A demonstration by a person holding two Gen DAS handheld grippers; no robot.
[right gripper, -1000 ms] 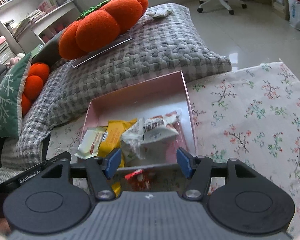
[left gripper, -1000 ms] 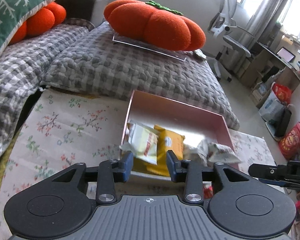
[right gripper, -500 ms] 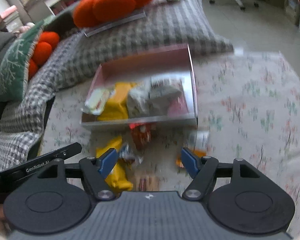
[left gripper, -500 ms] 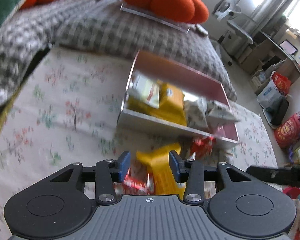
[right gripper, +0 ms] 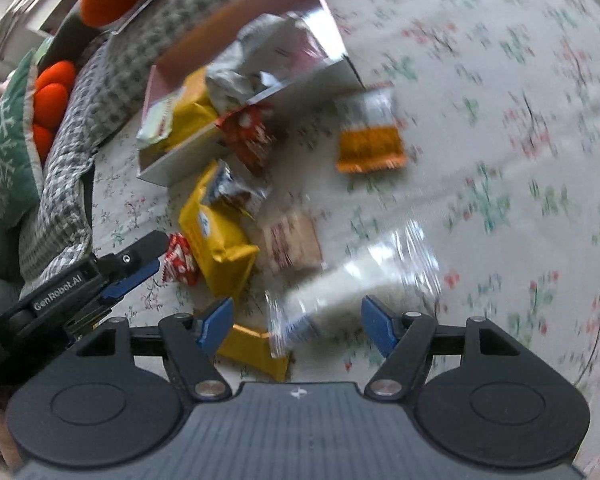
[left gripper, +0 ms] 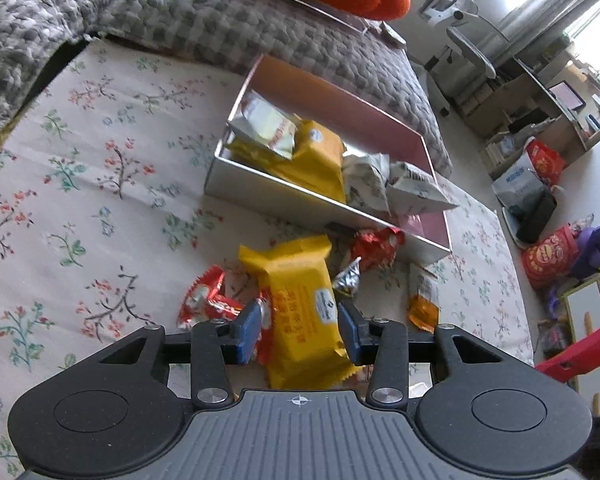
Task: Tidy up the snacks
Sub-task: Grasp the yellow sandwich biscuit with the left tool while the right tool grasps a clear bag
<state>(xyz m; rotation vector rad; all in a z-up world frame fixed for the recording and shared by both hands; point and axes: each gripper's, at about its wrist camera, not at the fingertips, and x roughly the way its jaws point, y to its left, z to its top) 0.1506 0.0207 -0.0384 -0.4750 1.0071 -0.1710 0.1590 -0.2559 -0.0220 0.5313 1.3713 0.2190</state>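
I see two yellow snack packs: one in the pink box [left gripper: 380, 136], one [left gripper: 300, 300] between my open left gripper [left gripper: 298, 330]. My right gripper [right gripper: 296, 322] is open too.

You are working over a floral cloth [left gripper: 100, 168] that carries everything. A pink box [left gripper: 340, 120] sits on it near the grey checked cushion [left gripper: 180, 12], which overlaps its far edge. Loose on the cloth in front of the box lie a yellow packet [left gripper: 304, 304], red wrappers [left gripper: 208, 300], a red pouch [left gripper: 374, 242], a small silver wrapper [left gripper: 350, 278] and an orange sachet [left gripper: 424, 308]. The blurred right wrist view adds a clear packet [right gripper: 360, 280] and a tan one [right gripper: 292, 240].
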